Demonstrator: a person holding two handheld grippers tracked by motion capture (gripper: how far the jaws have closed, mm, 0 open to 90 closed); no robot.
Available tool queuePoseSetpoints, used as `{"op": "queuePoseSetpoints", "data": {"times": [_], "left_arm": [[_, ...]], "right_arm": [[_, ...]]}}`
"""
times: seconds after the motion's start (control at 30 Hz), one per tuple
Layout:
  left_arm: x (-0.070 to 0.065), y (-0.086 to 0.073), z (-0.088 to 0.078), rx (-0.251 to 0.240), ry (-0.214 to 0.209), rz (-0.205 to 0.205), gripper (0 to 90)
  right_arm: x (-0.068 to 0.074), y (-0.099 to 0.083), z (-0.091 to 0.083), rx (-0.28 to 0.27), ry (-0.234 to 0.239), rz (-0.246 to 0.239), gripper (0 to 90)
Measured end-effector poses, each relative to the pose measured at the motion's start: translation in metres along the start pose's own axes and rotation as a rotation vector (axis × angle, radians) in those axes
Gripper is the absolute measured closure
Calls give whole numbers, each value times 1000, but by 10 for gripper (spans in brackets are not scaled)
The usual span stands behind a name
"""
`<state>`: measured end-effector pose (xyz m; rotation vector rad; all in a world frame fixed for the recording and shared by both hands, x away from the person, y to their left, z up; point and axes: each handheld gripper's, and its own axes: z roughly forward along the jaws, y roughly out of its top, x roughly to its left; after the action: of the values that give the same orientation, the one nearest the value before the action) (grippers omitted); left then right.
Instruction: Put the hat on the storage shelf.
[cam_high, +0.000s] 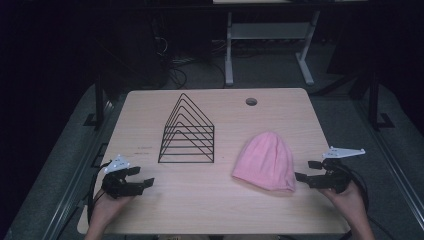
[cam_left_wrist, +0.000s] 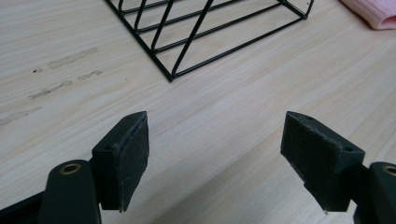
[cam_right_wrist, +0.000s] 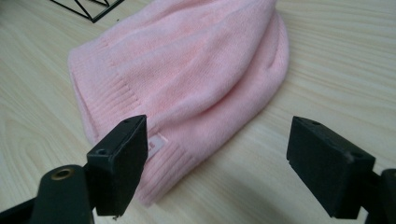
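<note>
Holding your right gripper (cam_high: 303, 171) low beside the pink hat (cam_high: 266, 161), you have its jaws spread wide and nothing between them. In the right gripper view the ribbed brim of the hat (cam_right_wrist: 187, 79) lies just ahead, one pad close to its small label, which looks like a line-up for pinching that edge. The hat lies flat on the right half of the table (cam_high: 150, 107), brim toward you, well apart from the black wire rack (cam_high: 189, 131) that stands upright near the middle — likely the place it could go. Your left gripper (cam_high: 141, 176) rests near the left front corner, jaws spread too and empty, aimed toward the rack (cam_left_wrist: 205, 32). The tabletop is pale wood grain with a few faint smudges and a round cable hole (cam_high: 251, 102) at the far side. Behind it the room is dark — table legs, cables, grey floor.
</note>
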<state>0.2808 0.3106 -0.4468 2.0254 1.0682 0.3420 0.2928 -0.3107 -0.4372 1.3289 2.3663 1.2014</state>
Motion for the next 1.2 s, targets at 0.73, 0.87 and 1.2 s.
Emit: {"op": "queuePoseSetpoints", "data": {"times": [0.73,0.87,1.2], "left_arm": [[1,-6,-7,-11,6,-34,234],[2,-6,-8,-17,6,-42,234],[3,-3,-4,-26,-3,-35,234]], "right_arm": [[-16,52,23,87,78,-12,198],[-18,61,26,72,90,-5,198],[-37,84,48,121,99,26,201]]}}
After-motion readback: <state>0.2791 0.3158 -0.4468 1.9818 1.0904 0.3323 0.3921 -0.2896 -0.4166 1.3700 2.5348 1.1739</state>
